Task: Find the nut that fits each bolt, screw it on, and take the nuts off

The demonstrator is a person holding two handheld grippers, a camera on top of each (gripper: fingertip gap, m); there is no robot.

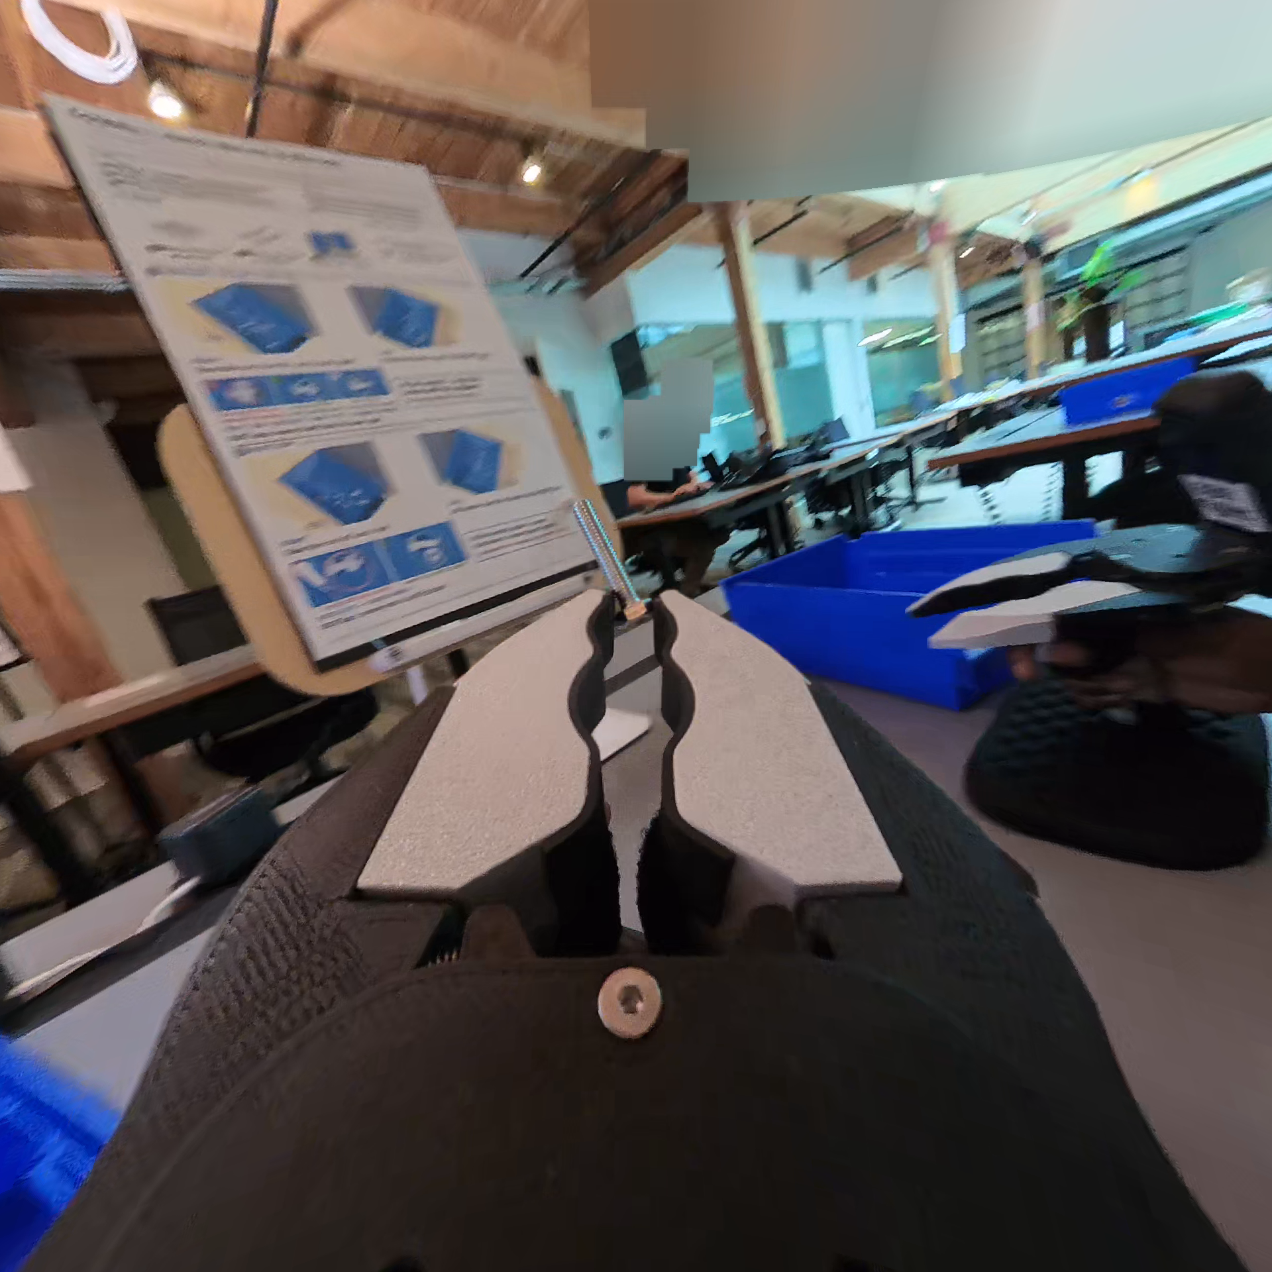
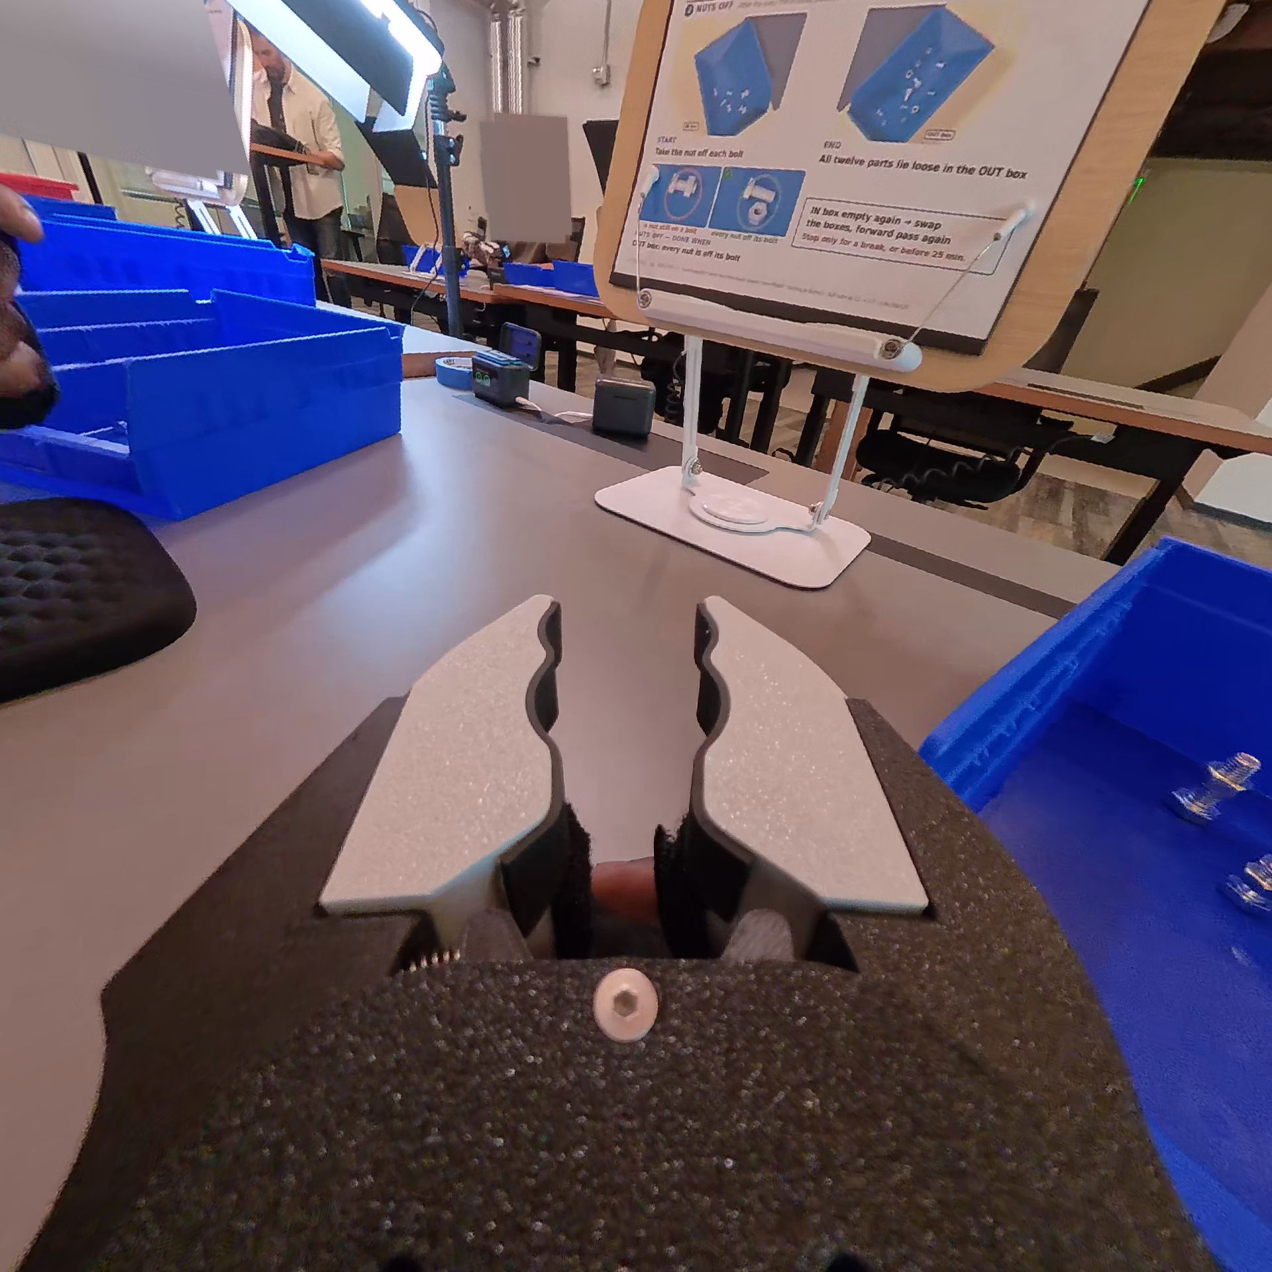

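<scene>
My left gripper is shut on the head of a silver bolt. The bolt's threaded shaft stands upright above the fingertips, with no nut on it. My right gripper is open and empty above the grey table. It also shows at the right of the left wrist view, held sideways with its fingers apart. Two bolts with nuts on them lie in a blue bin at the right of the right wrist view.
A sheet of instructions on a wooden board with a white stand stands at the table's far side. Blue bins sit at far left, another blue bin lies past my left gripper. A black padded rest lies near them. One gripper's finger ends stand about 25 centimetres off the other's.
</scene>
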